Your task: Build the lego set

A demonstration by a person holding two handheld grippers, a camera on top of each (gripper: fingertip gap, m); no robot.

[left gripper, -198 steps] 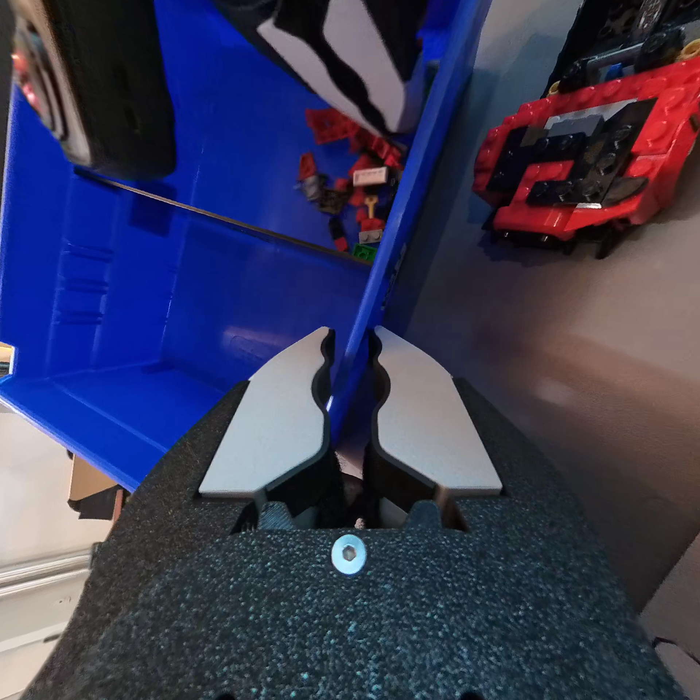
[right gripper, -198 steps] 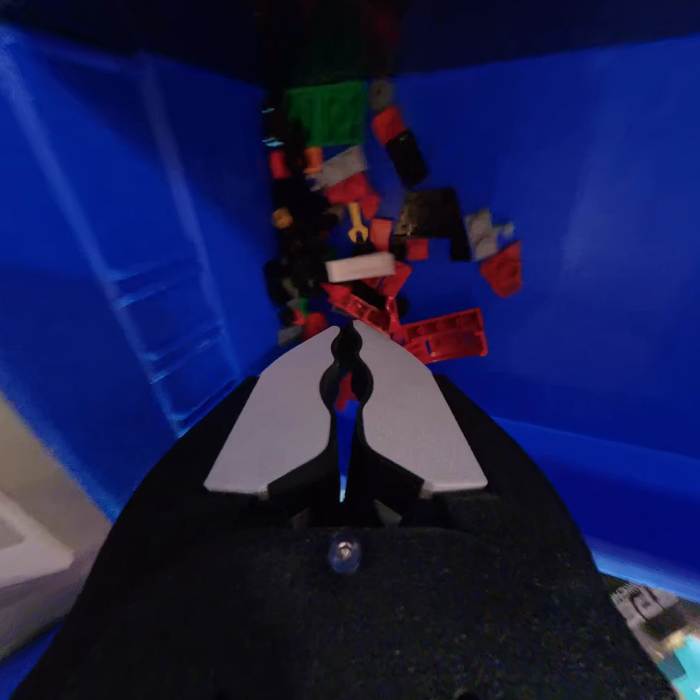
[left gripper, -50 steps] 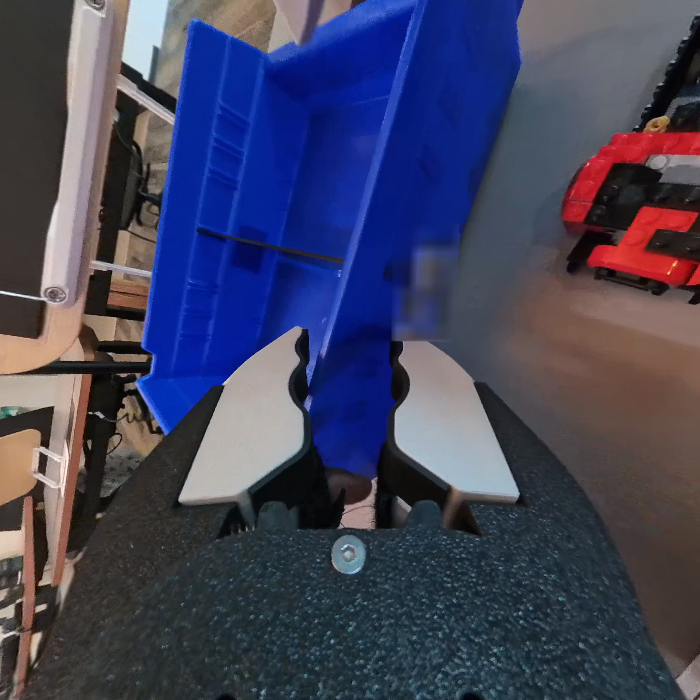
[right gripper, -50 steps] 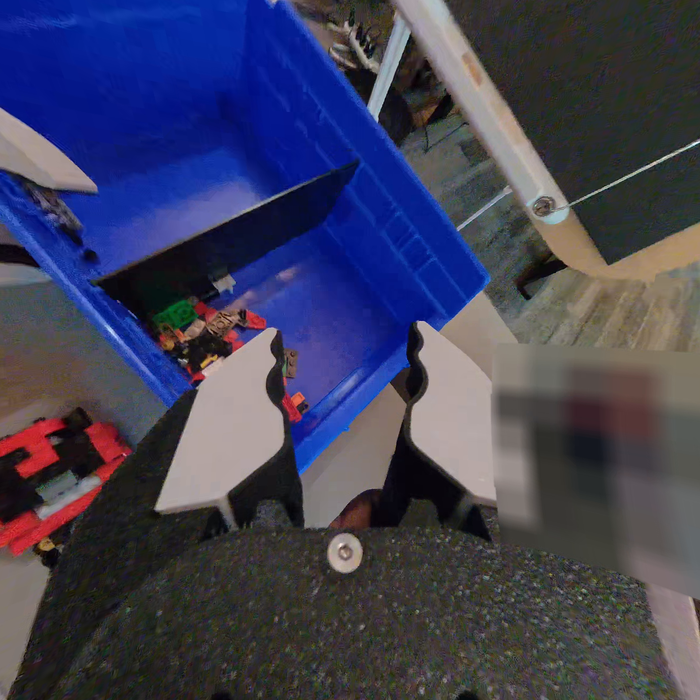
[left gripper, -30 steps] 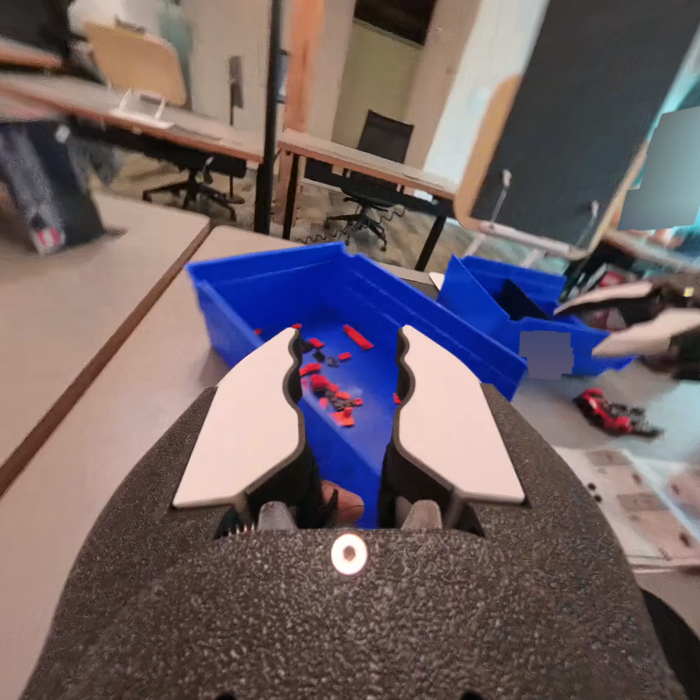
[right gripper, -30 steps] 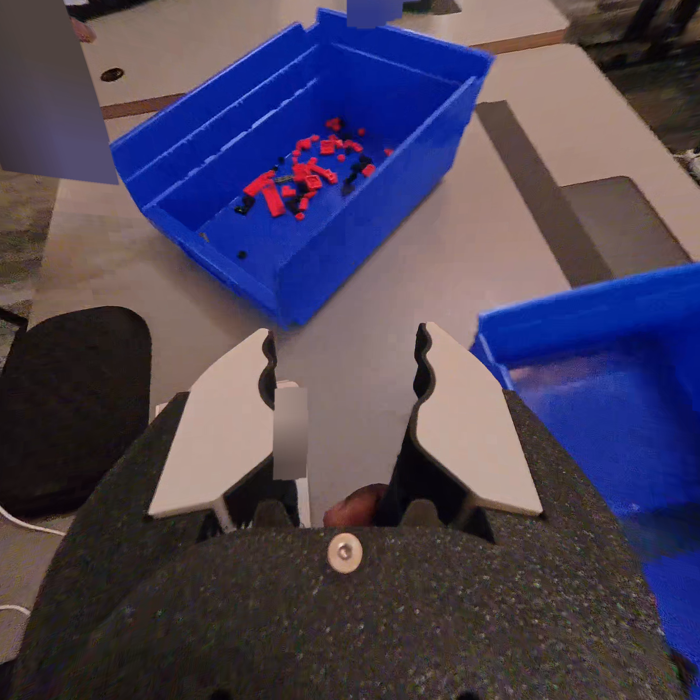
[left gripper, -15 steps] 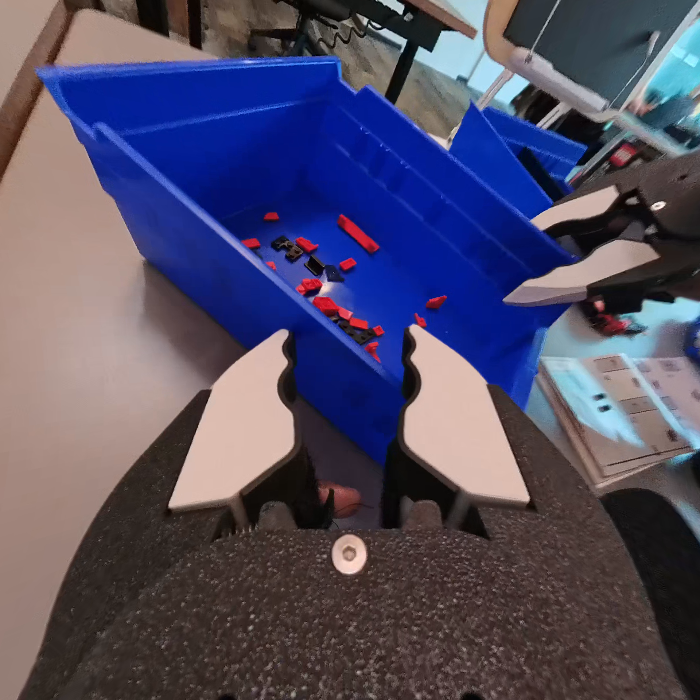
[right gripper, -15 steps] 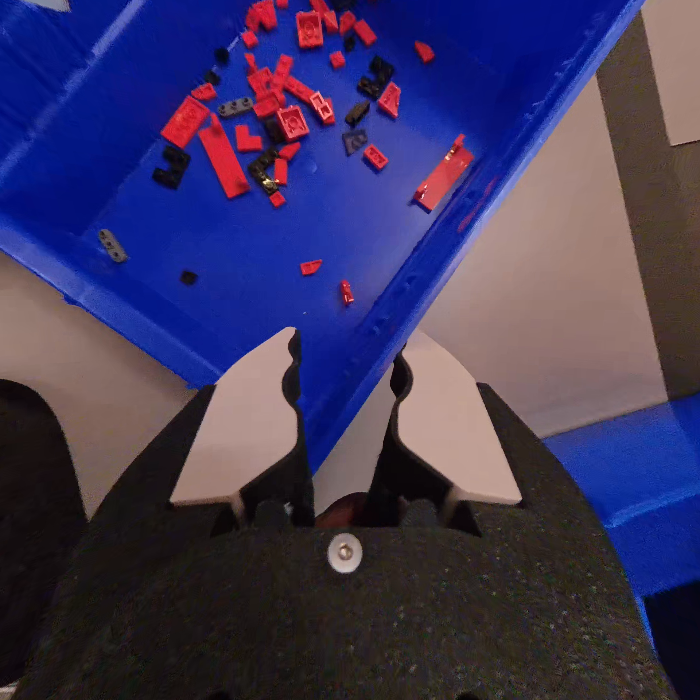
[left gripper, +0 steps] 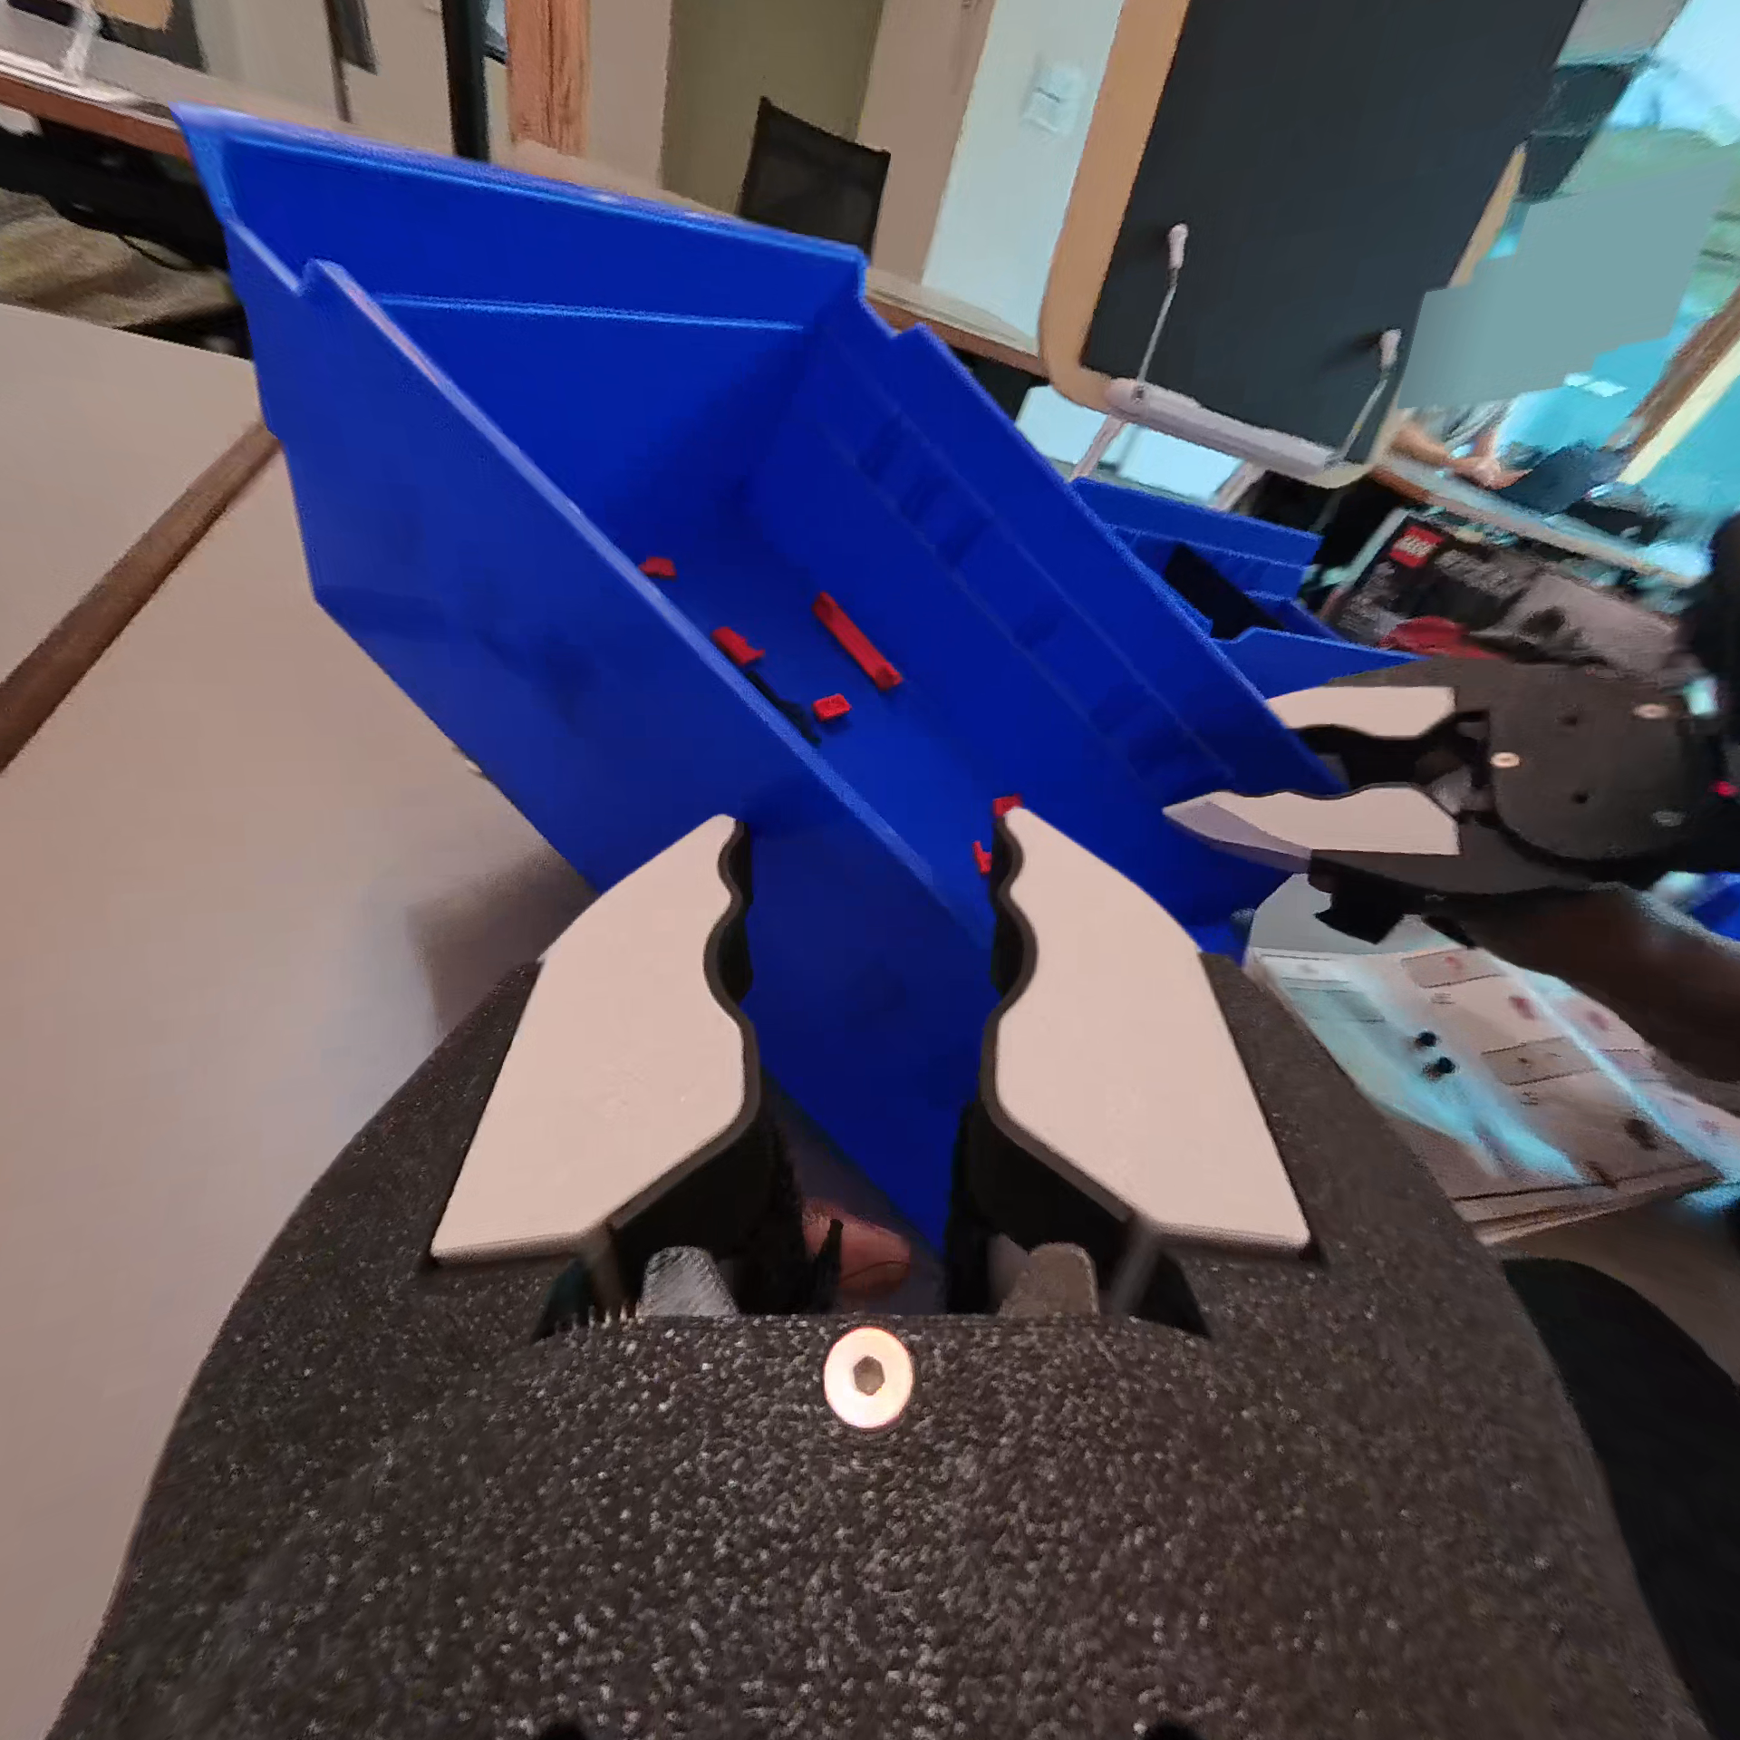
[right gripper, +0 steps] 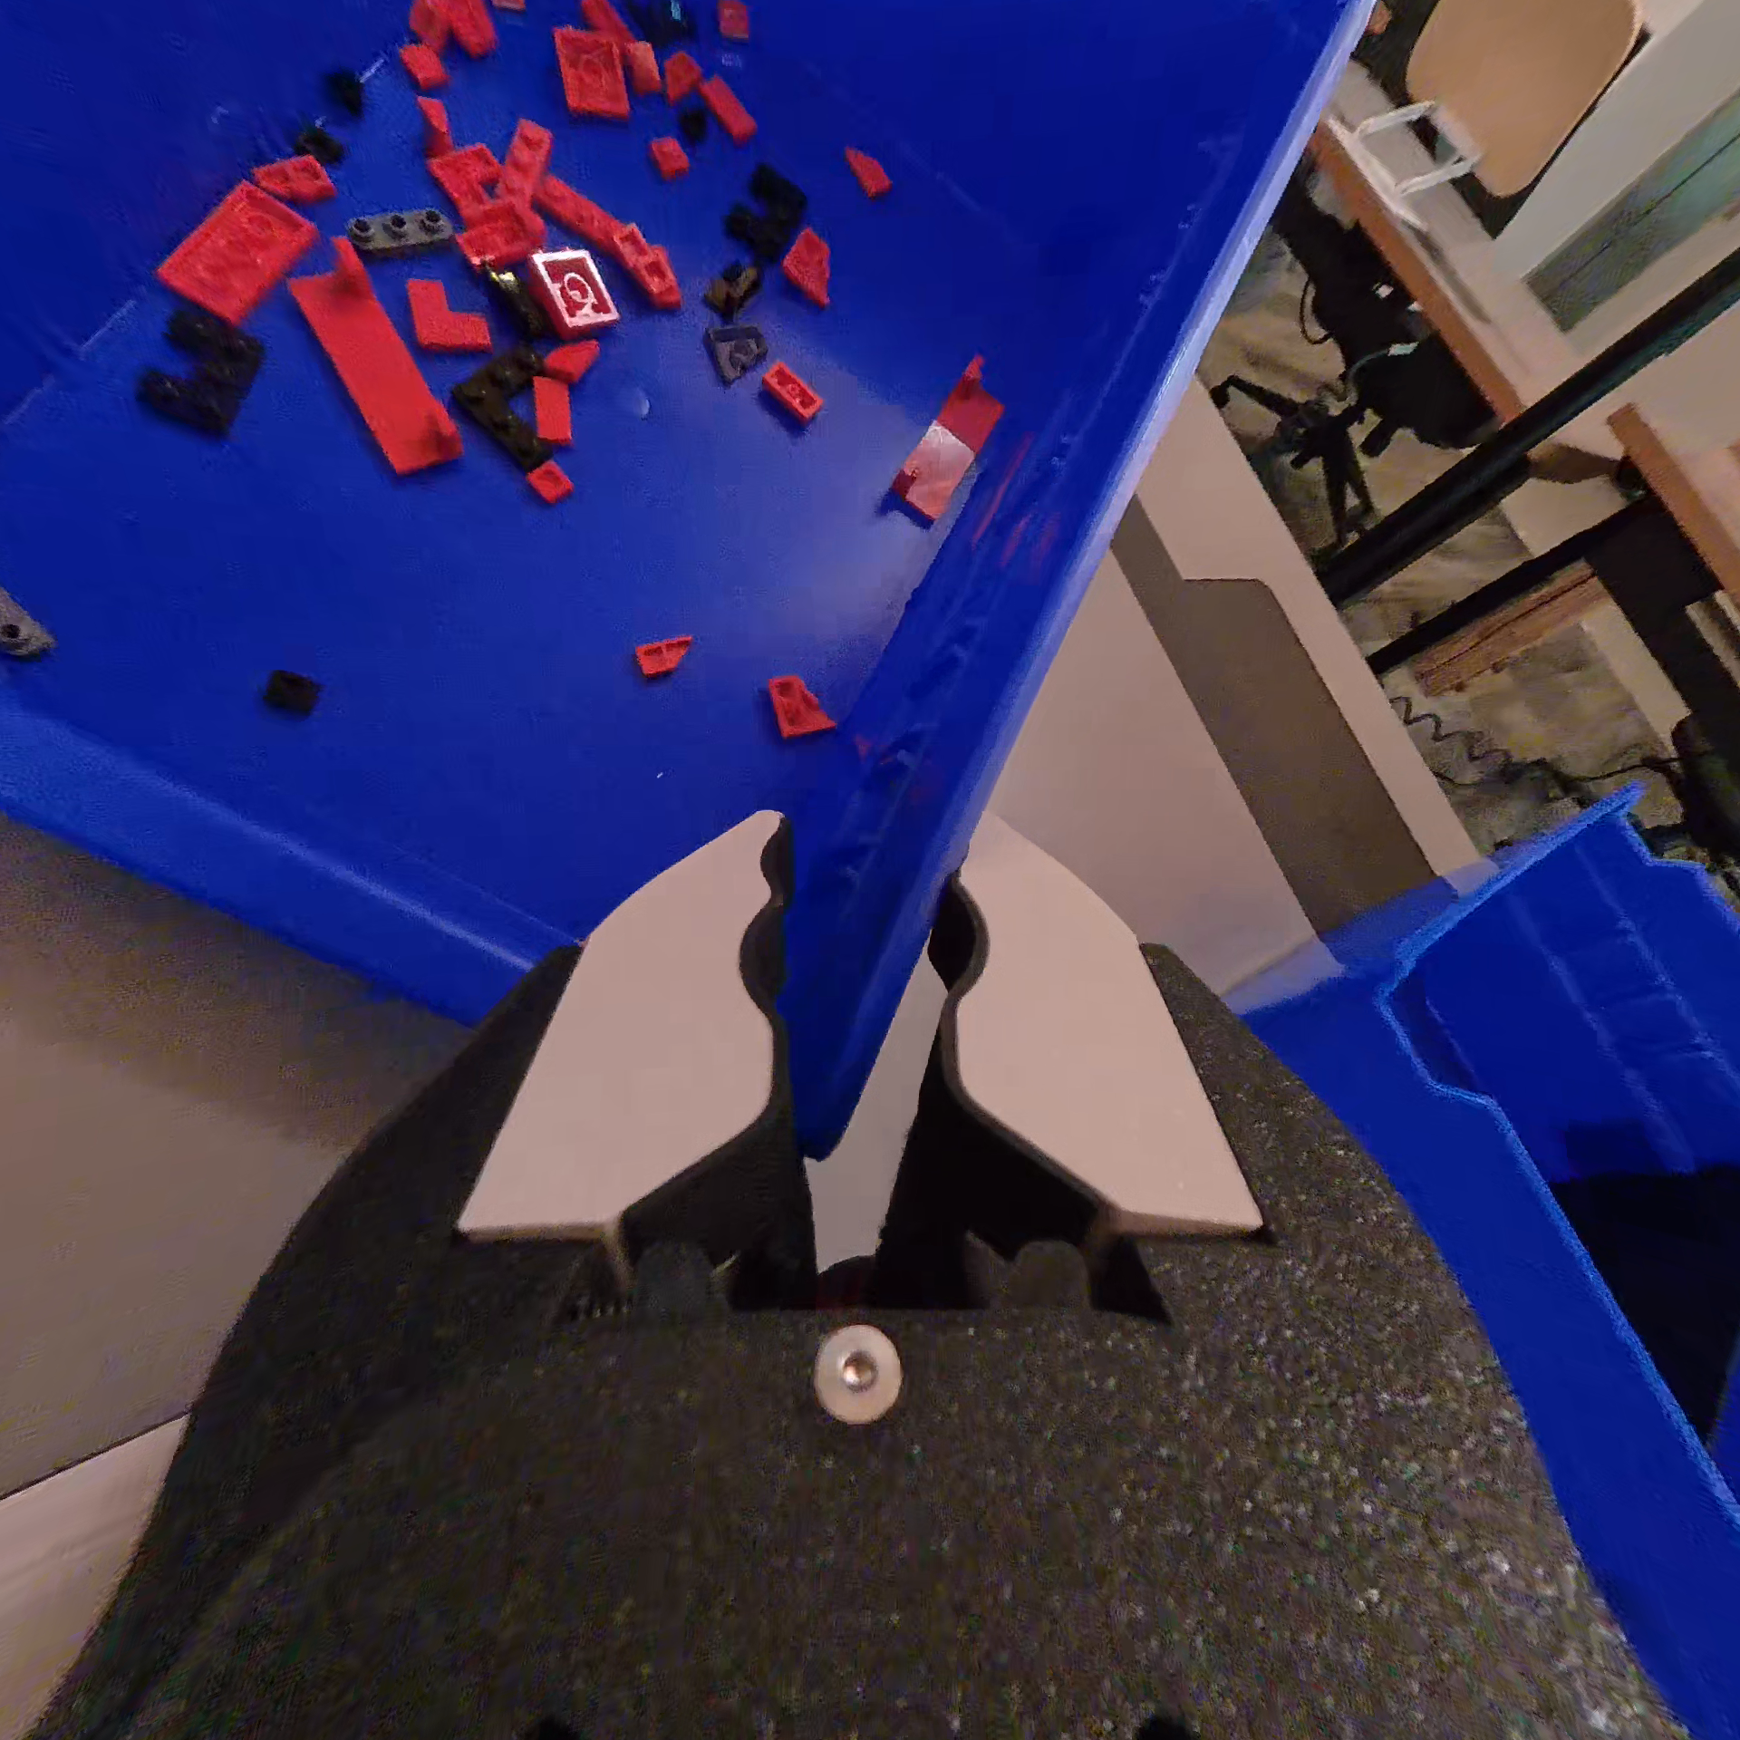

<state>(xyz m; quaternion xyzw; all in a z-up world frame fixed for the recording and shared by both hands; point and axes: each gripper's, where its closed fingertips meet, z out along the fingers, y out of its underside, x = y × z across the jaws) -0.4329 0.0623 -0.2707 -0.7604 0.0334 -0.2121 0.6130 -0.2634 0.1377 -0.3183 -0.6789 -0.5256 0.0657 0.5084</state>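
Bin-tipping underway: right gripper [right gripper: 861,847] clamps the blue bin [right gripper: 1083,395] wall between its fingers, left gripper [left gripper: 866,833] straddles a corner half-open, loose bricks [right gripper: 377,367] ahead; next, steady pouring.

Pale beige tabletop [left gripper: 188,847] with a dark wood-toned edge strip [left gripper: 132,584]. Black office chair [left gripper: 814,184] behind a further desk. Wooden post [left gripper: 546,75] against cream walls. Large dark panel [left gripper: 1318,188] in a light wooden frame, upper right. Teal-lit window area [left gripper: 1676,122] at far right. Patterned grey carpet [right gripper: 1318,311] under dark desk legs [right gripper: 1506,414]. Pale chair back [right gripper: 1516,85], top right.
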